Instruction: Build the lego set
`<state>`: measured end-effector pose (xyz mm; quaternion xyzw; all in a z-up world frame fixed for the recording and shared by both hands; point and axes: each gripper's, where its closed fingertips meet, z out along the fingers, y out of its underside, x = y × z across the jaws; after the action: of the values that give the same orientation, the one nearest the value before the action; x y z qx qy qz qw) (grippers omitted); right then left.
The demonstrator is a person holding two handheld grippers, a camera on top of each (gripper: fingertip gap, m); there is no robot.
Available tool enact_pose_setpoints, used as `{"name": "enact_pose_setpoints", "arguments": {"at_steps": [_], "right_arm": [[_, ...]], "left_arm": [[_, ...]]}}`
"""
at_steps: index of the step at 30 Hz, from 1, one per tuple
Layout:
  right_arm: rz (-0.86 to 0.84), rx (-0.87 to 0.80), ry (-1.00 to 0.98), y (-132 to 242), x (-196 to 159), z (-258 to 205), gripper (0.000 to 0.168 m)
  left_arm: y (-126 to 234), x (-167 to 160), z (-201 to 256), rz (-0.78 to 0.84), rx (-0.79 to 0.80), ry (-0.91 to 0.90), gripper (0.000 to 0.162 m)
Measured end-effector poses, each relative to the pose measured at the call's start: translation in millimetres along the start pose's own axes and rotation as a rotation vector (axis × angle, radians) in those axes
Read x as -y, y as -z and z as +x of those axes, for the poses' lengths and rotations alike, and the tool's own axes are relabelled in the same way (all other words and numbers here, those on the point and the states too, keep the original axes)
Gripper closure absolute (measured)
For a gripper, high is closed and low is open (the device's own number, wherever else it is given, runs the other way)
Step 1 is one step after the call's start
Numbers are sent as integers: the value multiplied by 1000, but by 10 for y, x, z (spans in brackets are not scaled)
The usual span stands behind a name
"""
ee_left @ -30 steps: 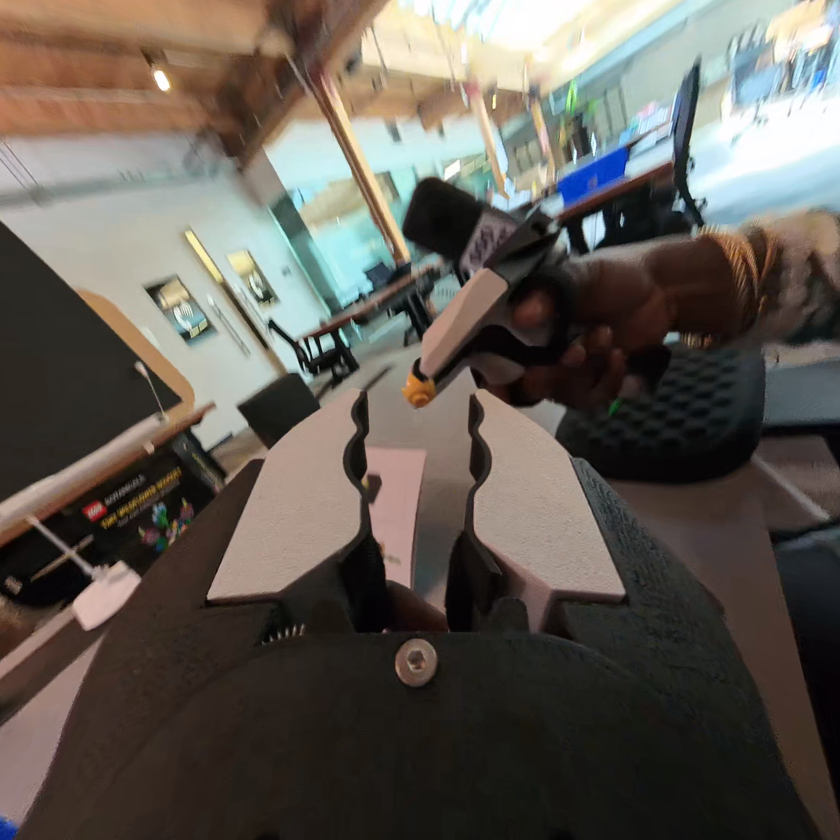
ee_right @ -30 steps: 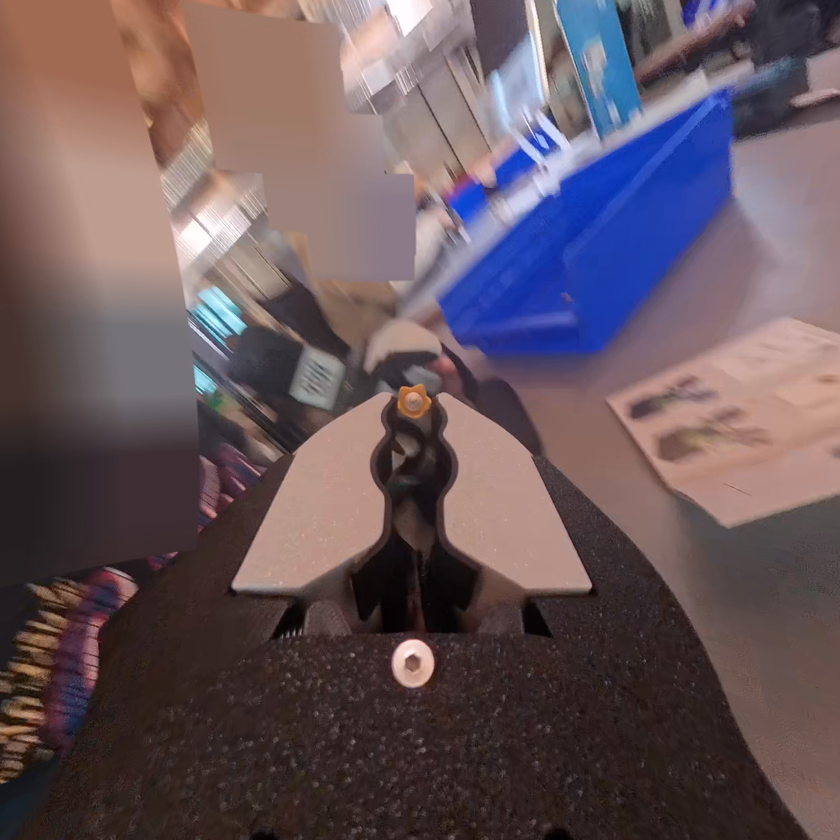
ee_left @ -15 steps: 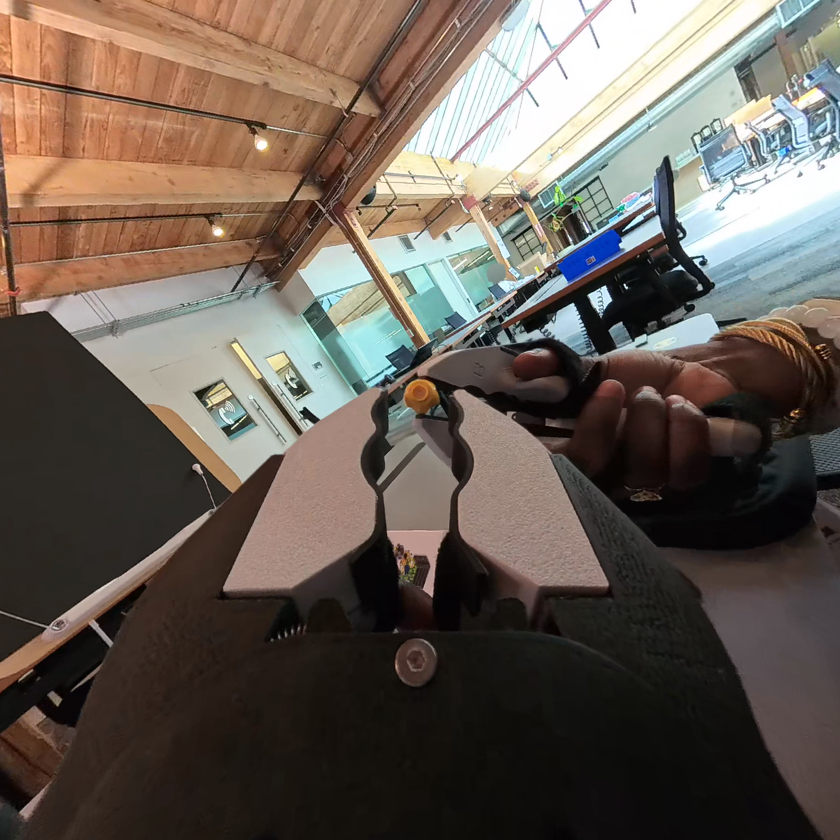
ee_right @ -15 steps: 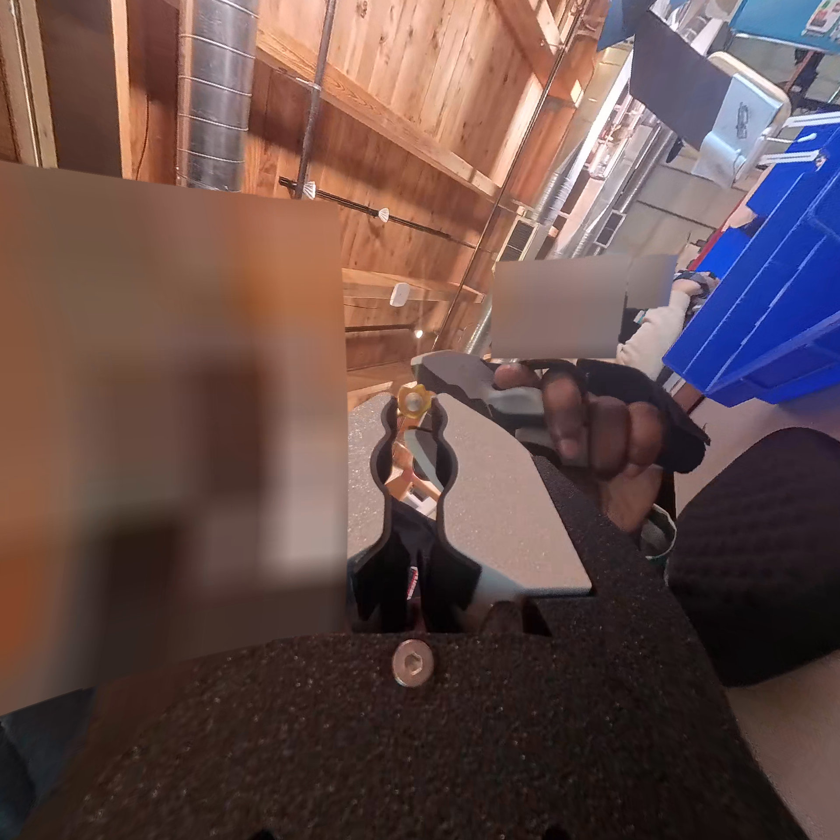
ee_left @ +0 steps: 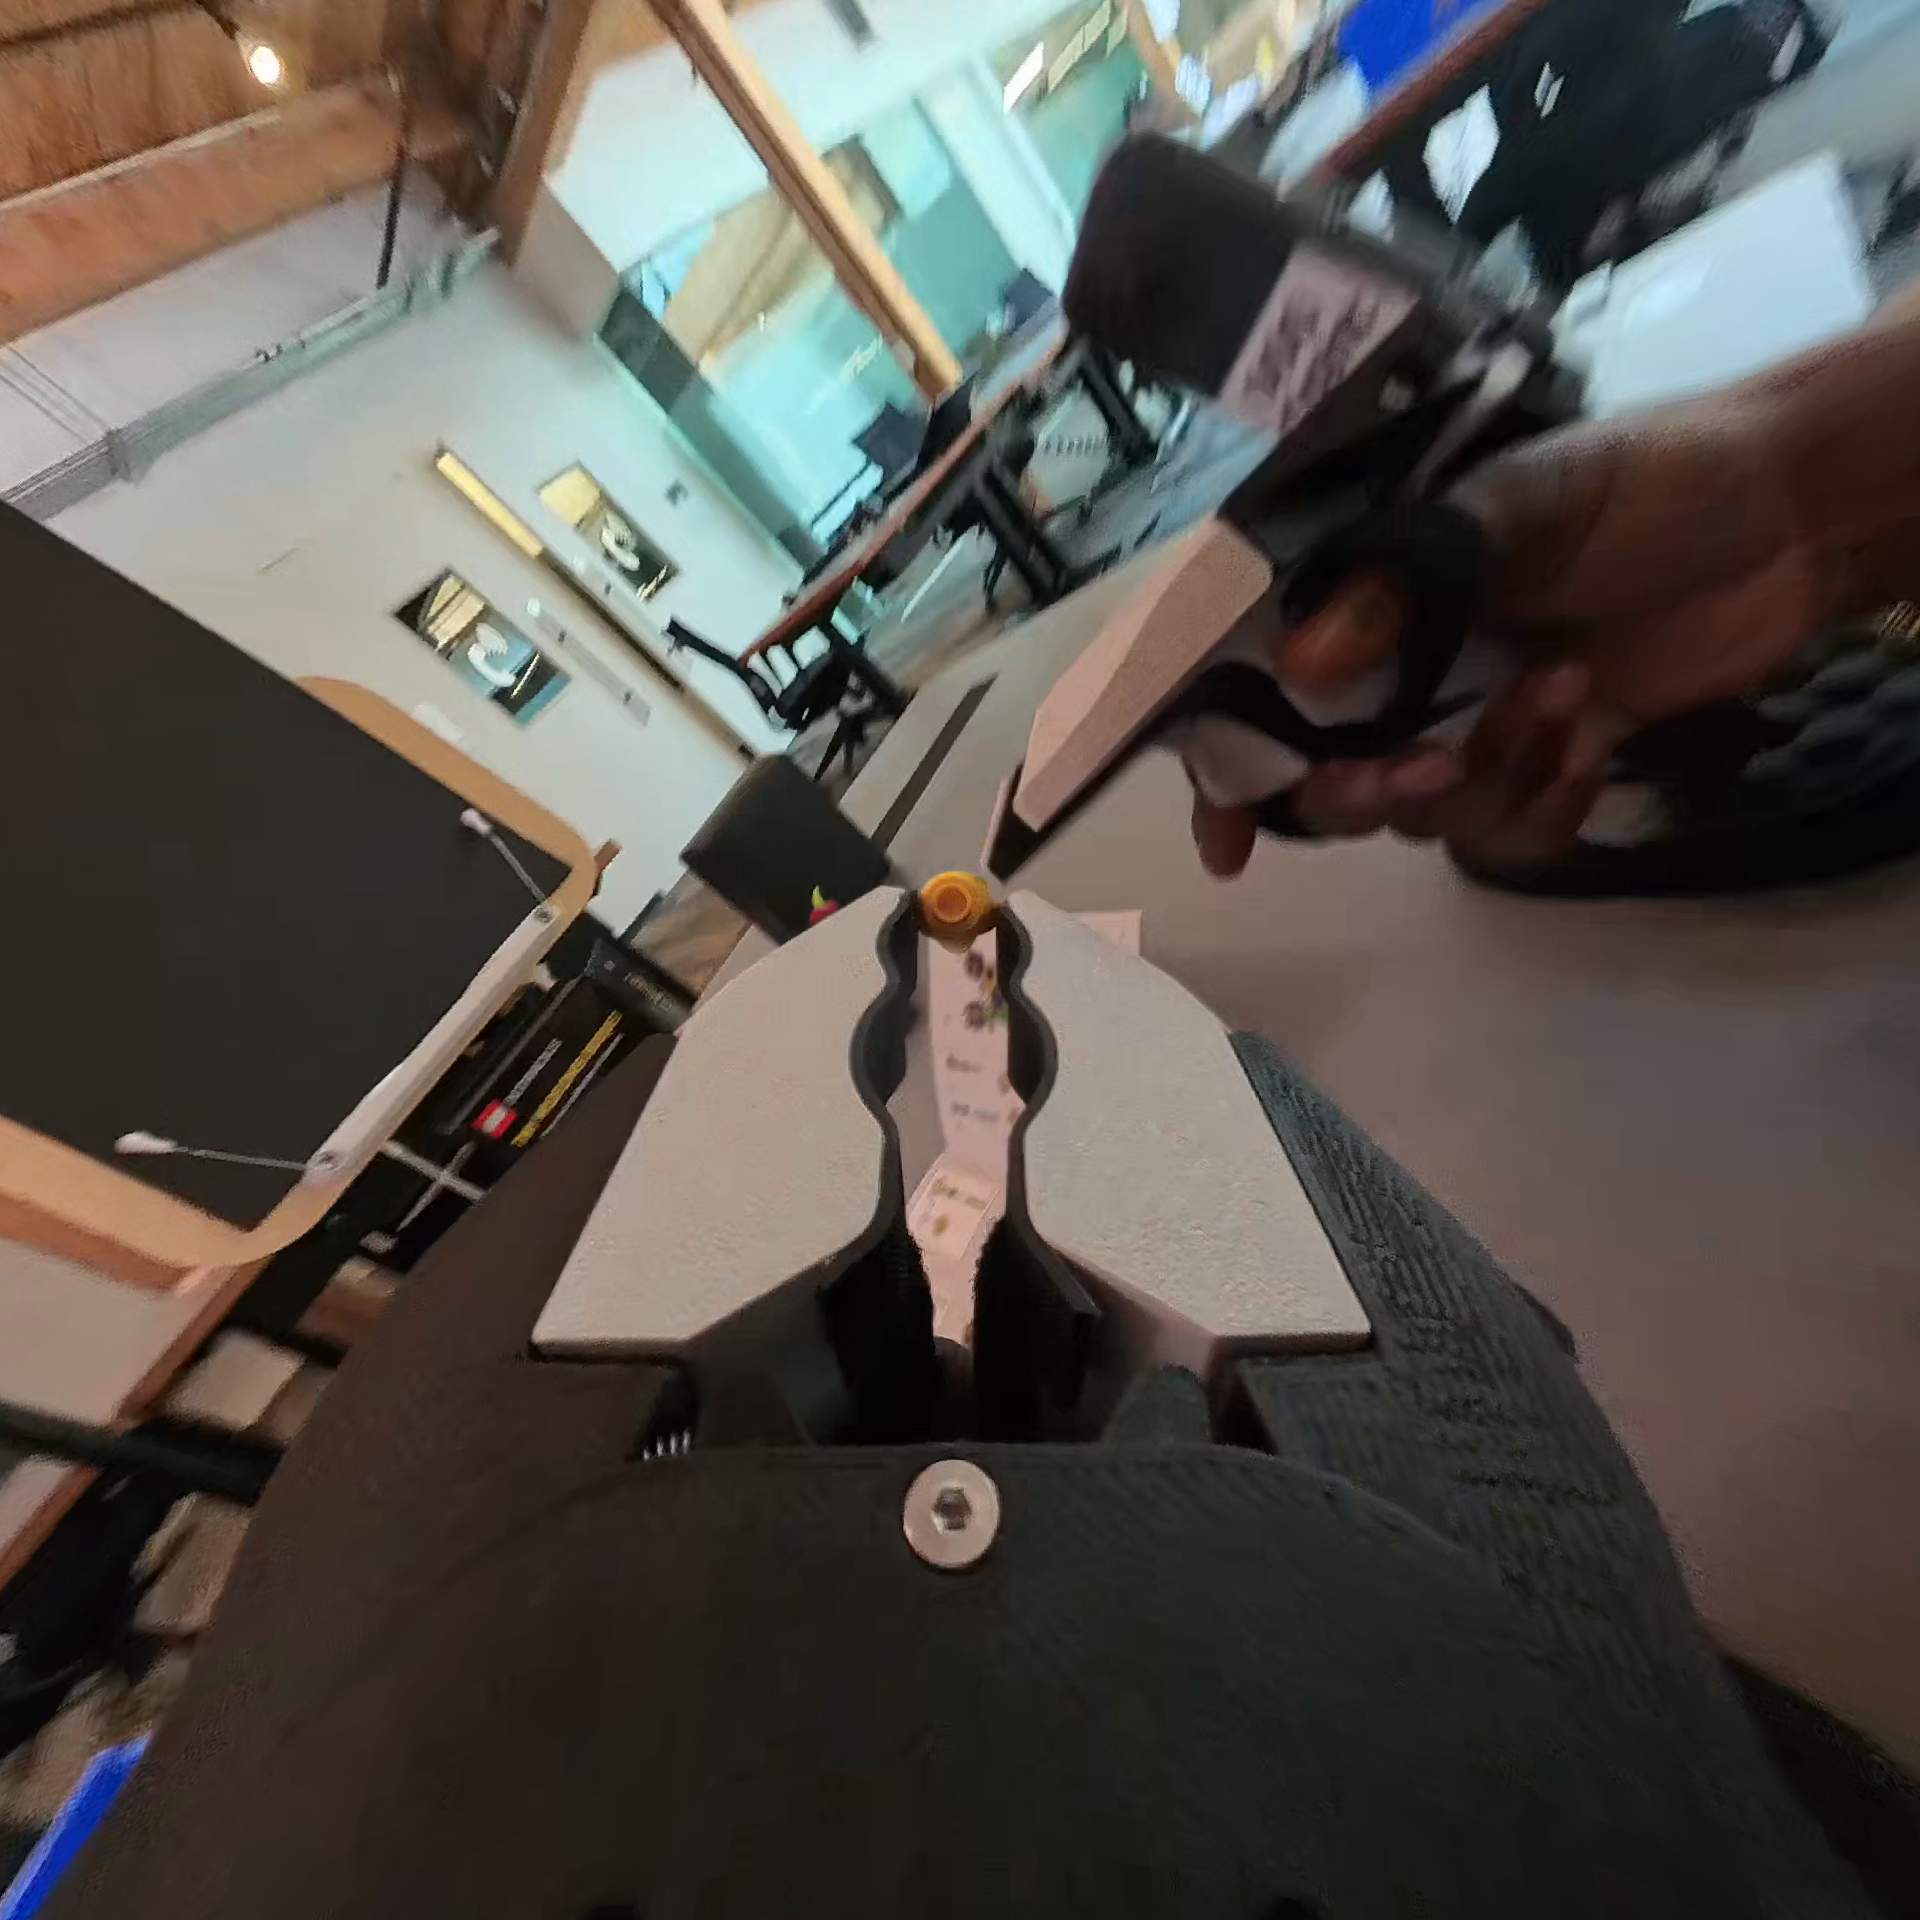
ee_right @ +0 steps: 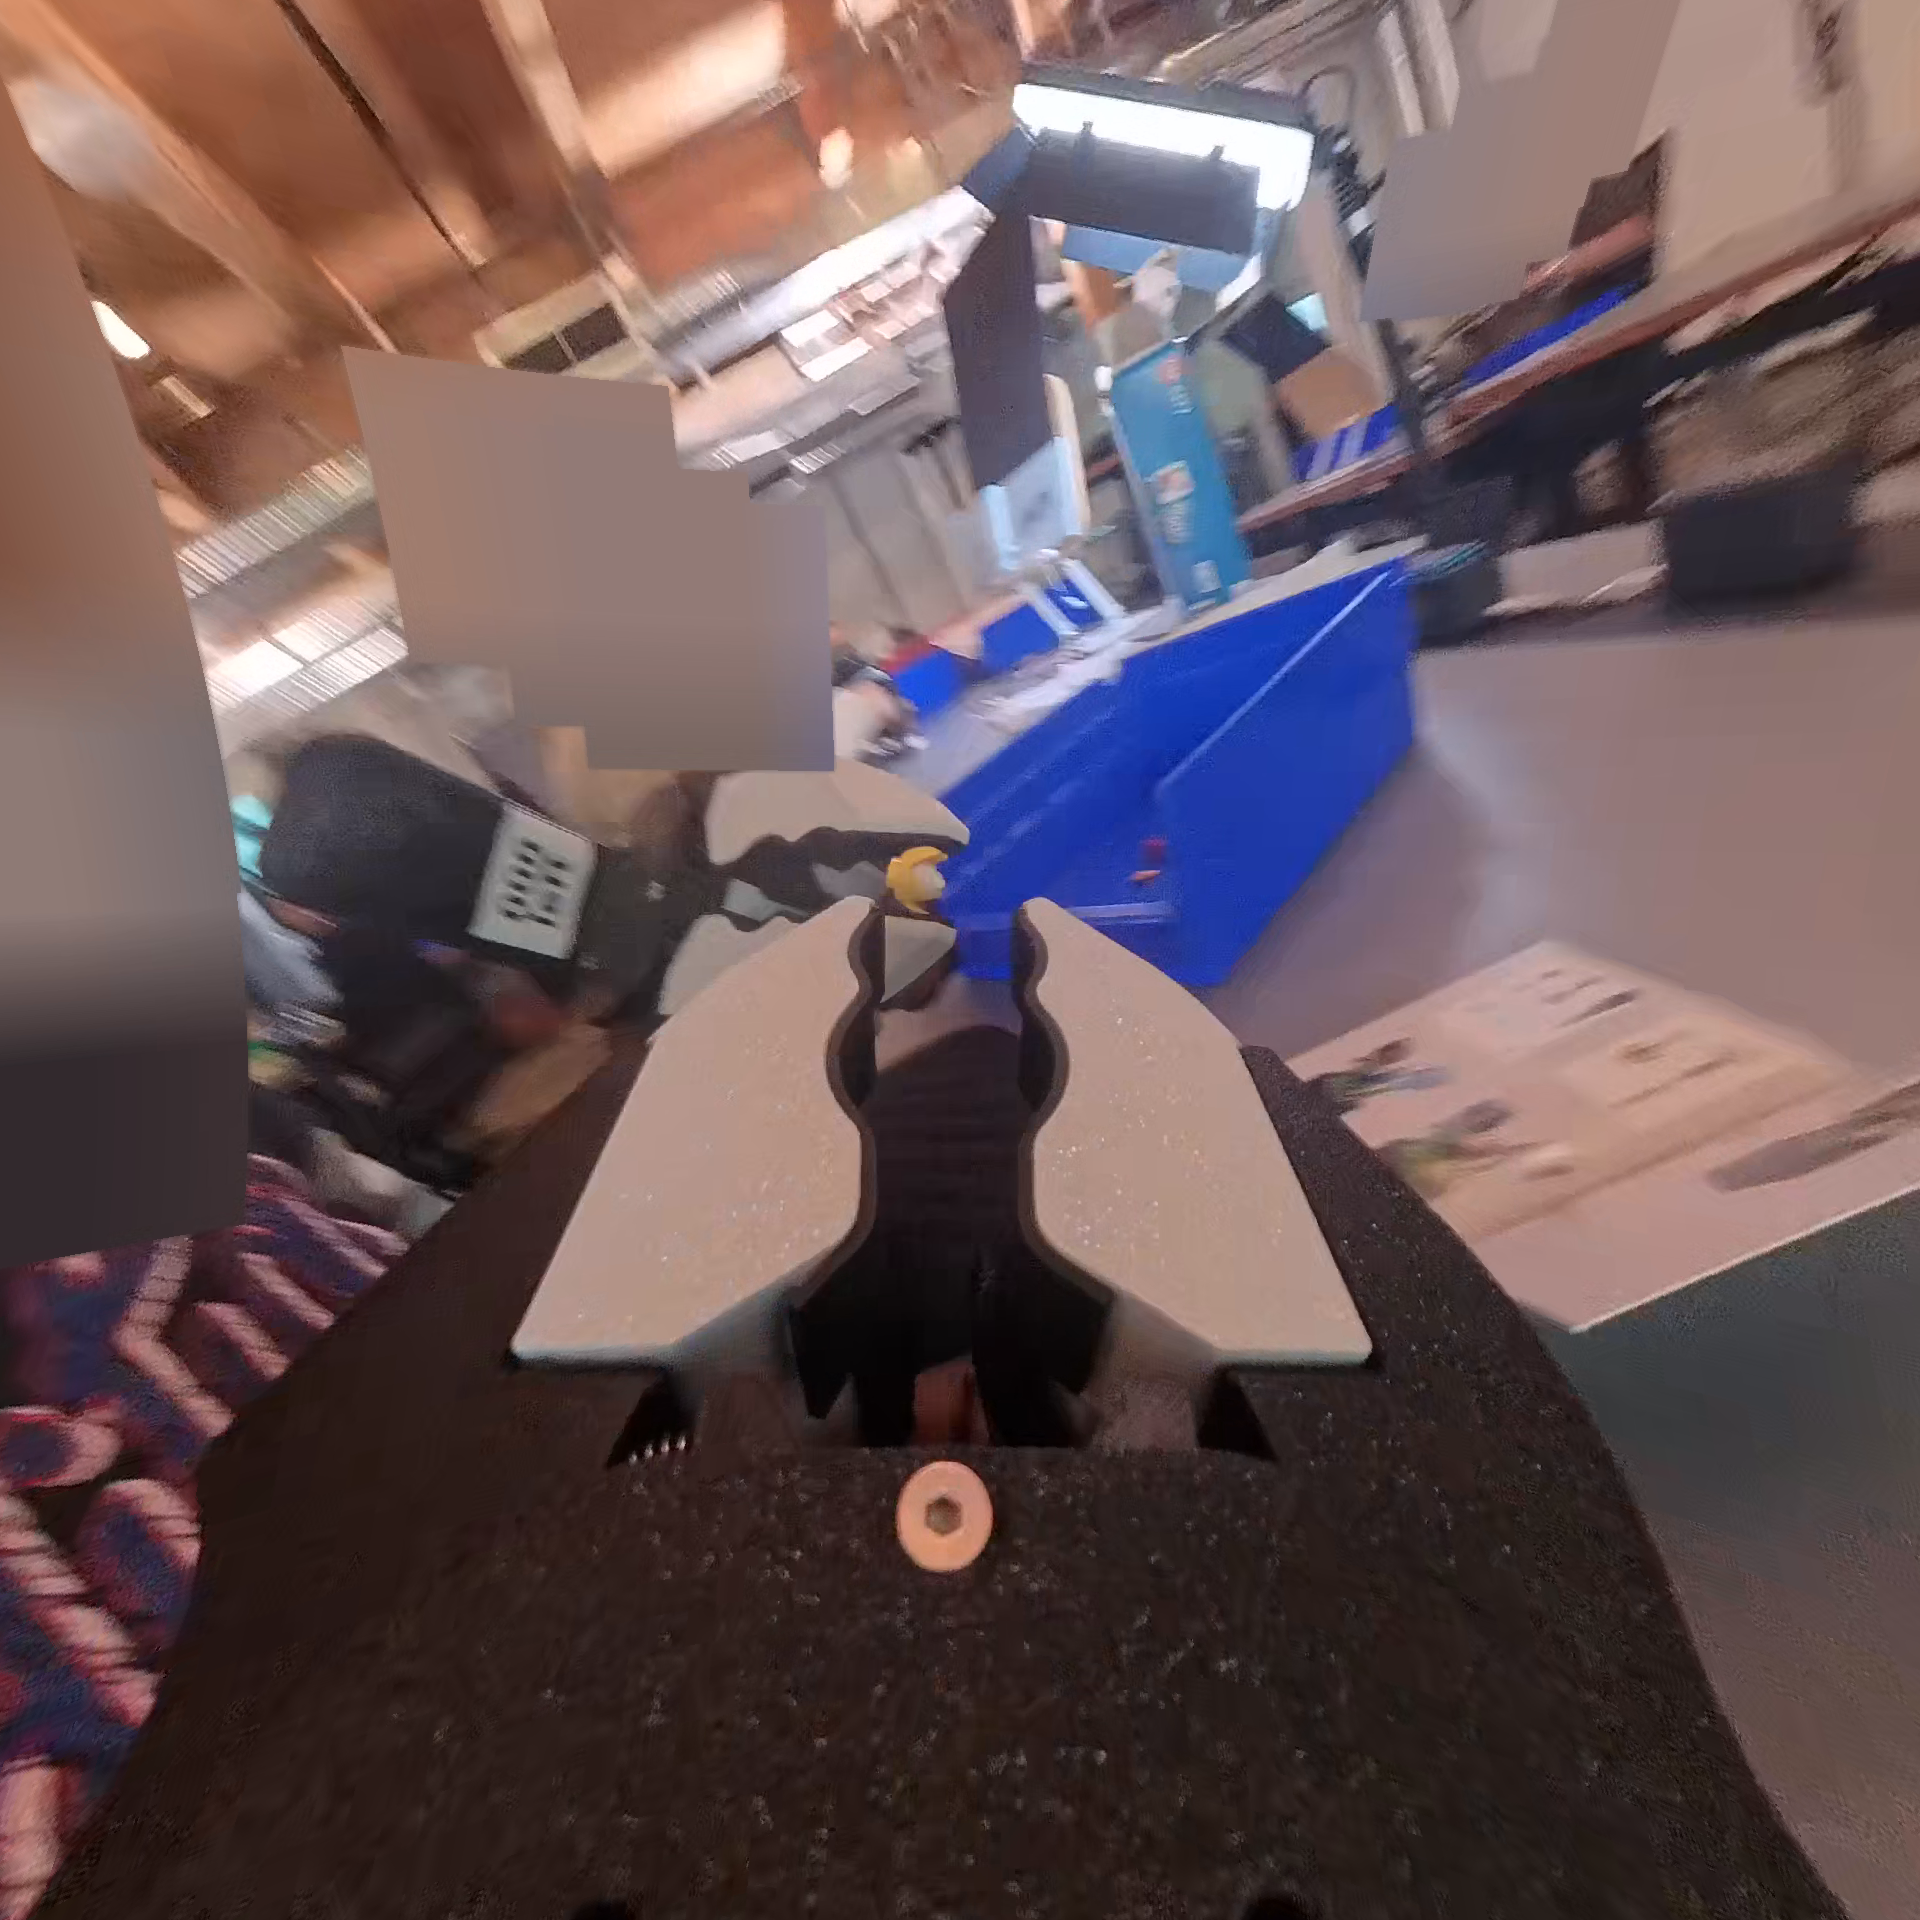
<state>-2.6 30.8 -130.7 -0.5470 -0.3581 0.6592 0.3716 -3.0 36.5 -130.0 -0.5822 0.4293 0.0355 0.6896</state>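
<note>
A small yellow-orange Lego piece (ee_left: 954, 908) sits pinched between the tips of my left gripper (ee_left: 954, 902), which is shut on it and held in the air over the table. My right gripper (ee_left: 1013, 836), held by a hand (ee_left: 1683, 582), shows at the upper right, its tips just beside the piece. In the right wrist view my right gripper (ee_right: 945, 914) is open with nothing between its fingers. Just beyond its tips, the left gripper (ee_right: 914, 883) holds the yellow piece (ee_right: 916, 871). Both views are blurred by motion.
A blue bin (ee_right: 1299, 748) stands on the grey table (ee_right: 1662, 790), with an open instruction booklet (ee_right: 1621, 1112) in front of it. A black foam pad (ee_left: 1787, 769) lies behind the hand. A black panel (ee_left: 208, 831) stands at the left. Both grippers' tips are close together, under 4 cm apart.
The yellow piece has passed from my right gripper to my left. The left gripper closed on it, the right gripper opened and drew back a little. Both grippers tilted down toward the table.
</note>
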Motion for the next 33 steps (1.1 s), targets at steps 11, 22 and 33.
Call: {"name": "enact_pose_setpoints", "arguments": {"at_steps": [11, 22, 33], "right_arm": [[-1, 27, 37, -121, -33, -106, 157], [189, 528, -733, -35, 100, -356, 157], [198, 552, -760, -51, 95, -349, 157]], "left_arm": [[-15, 25, 80, -43, 2, -147, 147], [69, 337, 93, 248, -16, 3, 133], [36, 283, 119, 225, -13, 35, 142]]}}
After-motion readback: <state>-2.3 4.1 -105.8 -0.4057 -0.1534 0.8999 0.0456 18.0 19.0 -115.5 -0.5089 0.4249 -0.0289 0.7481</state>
